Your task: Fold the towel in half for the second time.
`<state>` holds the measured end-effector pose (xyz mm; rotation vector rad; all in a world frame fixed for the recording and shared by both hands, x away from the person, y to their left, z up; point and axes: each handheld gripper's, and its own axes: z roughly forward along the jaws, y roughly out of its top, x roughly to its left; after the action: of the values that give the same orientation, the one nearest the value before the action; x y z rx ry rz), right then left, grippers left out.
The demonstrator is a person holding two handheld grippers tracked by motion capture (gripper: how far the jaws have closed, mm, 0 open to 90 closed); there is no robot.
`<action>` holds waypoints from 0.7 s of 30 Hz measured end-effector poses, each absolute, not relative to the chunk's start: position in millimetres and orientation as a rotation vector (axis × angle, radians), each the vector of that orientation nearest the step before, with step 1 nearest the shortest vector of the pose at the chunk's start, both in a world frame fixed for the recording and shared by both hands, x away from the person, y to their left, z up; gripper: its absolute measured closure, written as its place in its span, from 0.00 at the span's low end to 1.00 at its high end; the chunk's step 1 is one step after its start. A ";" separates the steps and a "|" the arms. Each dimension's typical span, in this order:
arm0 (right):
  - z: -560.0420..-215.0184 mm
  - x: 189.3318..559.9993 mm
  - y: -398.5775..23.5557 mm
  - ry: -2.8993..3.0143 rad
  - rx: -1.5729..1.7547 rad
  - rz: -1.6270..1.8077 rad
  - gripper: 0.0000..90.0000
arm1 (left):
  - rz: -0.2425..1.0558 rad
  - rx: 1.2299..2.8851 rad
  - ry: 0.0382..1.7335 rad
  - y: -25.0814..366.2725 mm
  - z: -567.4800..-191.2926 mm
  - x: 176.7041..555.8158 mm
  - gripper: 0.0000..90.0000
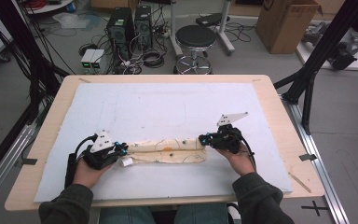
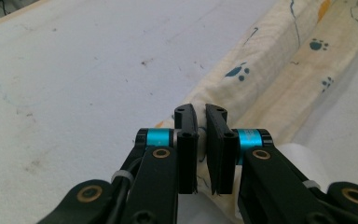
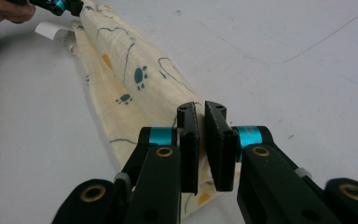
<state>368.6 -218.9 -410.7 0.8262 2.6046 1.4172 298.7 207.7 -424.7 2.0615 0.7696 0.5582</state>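
Observation:
A cream cloth [image 1: 168, 150] printed with blue paw marks lies folded into a long strip across the near part of the white mat [image 1: 168, 112]. My left gripper [image 1: 120, 149] is shut on the strip's left end, with cloth [image 2: 270, 60] pinched between its jaws [image 2: 201, 140]. At the opposite end my right gripper [image 1: 204, 139] is shut on the cloth [image 3: 140, 84], its jaws [image 3: 201, 140] nearly together around the fabric. The strip hangs slightly lifted and stretched between both grippers. A white label [image 1: 127, 162] sticks out near the left end.
The mat covers a wooden table [image 1: 279, 116]. Beyond the table's far edge stand a black stool [image 1: 195, 39], computer towers [image 1: 129, 25] with cables, and a cardboard box [image 1: 286, 23]. Black frame posts [image 1: 317, 51] rise at the right.

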 end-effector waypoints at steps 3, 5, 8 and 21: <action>-411.8 366.5 -219.1 2.613 0.817 1.412 0.94 | 0.553 2.075 0.761 207.8 -426.6 295.4 0.92; -414.4 361.4 -220.0 2.620 0.805 1.397 0.93 | 0.552 2.075 0.757 208.3 -427.2 292.5 0.92; -416.1 356.4 -219.5 2.624 0.790 1.379 0.93 | 0.553 2.081 0.744 208.2 -428.2 288.3 0.92; -426.7 339.4 -226.6 2.673 0.770 1.363 0.80 | 0.466 2.087 0.727 213.3 -429.2 275.7 0.70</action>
<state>339.4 -226.6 -426.7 0.7701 2.6726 1.3628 275.7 213.3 -429.2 2.0874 0.7265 0.4660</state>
